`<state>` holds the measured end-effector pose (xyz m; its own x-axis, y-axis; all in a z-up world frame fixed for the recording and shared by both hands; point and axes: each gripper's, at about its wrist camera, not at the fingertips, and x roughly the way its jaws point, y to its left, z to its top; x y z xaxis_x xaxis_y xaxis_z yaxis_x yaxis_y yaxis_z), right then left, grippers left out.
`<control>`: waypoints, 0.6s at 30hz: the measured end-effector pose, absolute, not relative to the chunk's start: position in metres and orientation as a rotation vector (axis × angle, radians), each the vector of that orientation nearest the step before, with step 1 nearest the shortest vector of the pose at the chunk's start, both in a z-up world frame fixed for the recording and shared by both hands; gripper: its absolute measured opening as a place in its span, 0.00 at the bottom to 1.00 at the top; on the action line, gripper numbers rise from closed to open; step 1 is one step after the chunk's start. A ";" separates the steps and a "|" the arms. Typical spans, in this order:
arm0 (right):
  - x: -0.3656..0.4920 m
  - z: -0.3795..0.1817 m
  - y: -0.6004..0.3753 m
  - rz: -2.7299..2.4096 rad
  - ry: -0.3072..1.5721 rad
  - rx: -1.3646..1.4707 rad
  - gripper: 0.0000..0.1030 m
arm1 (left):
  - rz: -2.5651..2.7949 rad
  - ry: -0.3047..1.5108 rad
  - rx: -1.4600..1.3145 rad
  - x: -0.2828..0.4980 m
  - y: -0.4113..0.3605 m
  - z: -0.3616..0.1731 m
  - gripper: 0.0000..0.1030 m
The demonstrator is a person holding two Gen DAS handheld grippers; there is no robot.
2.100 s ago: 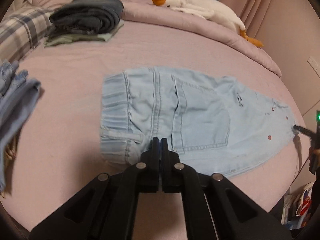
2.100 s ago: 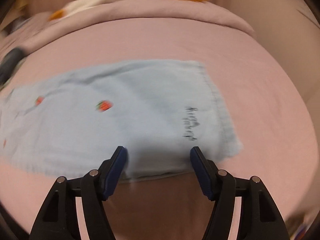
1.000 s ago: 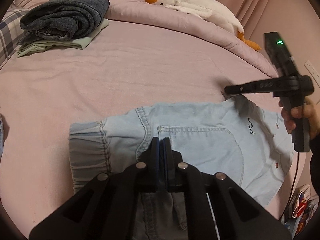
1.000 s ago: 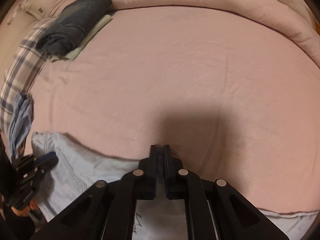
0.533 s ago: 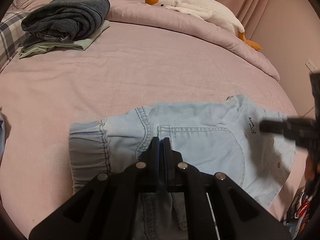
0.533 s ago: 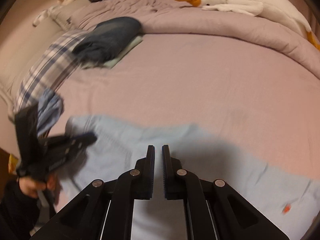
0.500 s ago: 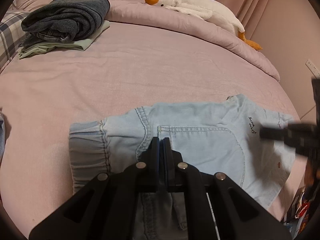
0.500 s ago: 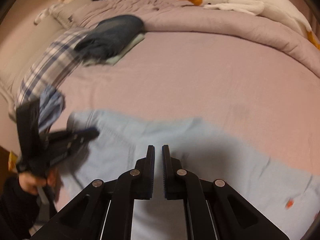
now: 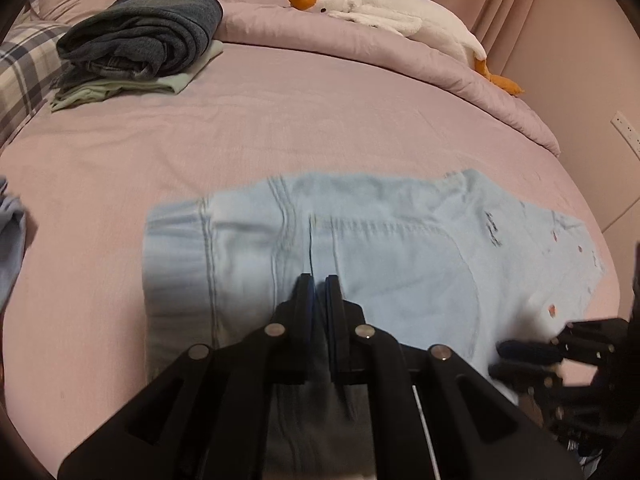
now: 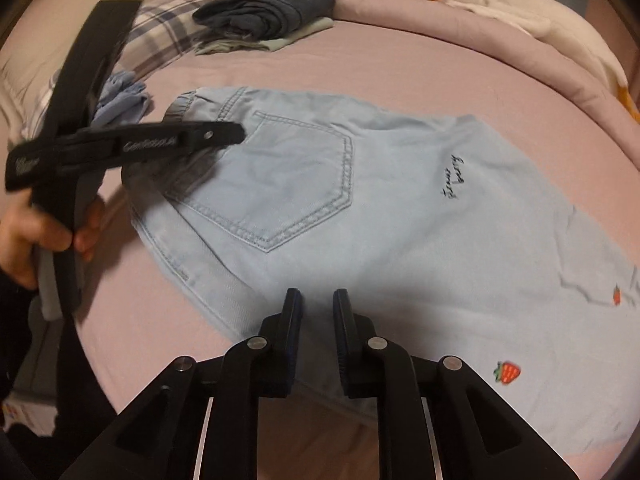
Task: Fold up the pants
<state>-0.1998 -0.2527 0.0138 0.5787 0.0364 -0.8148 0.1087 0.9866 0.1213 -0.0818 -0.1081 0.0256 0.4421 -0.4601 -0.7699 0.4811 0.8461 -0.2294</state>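
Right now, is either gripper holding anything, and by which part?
The left gripper is shut on the light blue pants just past the waistband. The right gripper, jaws just opening, holds nothing.

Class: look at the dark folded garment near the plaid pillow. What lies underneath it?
Under the dark garment lies a pale green folded cloth, its edges sticking out at the front and side. Both rest on the pink bedspread. Whether anything else is sandwiched between them is covered.
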 end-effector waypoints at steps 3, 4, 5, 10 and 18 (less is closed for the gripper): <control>-0.203 0.012 -0.260 -0.043 0.940 0.211 0.16 | -0.581 0.945 0.055 -0.100 -0.104 0.026 0.08; -0.203 0.012 -0.263 -0.046 0.935 0.228 0.16 | -0.577 0.953 0.069 -0.107 -0.103 0.026 0.08; -0.206 0.011 -0.265 -0.045 0.933 0.237 0.16 | -0.576 0.953 0.074 -0.112 -0.102 0.026 0.08; -0.204 0.012 -0.264 -0.056 0.920 0.263 0.17 | -0.566 0.965 0.064 -0.131 -0.089 0.028 0.08; -0.235 0.018 -0.284 -0.170 0.847 0.339 0.41 | -0.554 0.962 0.097 -0.145 -0.088 0.026 0.09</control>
<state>-0.2348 -0.2843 0.0184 0.6525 -0.0129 -0.7577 0.2803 0.9330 0.2255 -0.1451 -0.0876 0.0263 0.4453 -0.4041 -0.7990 0.4878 0.8578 -0.1620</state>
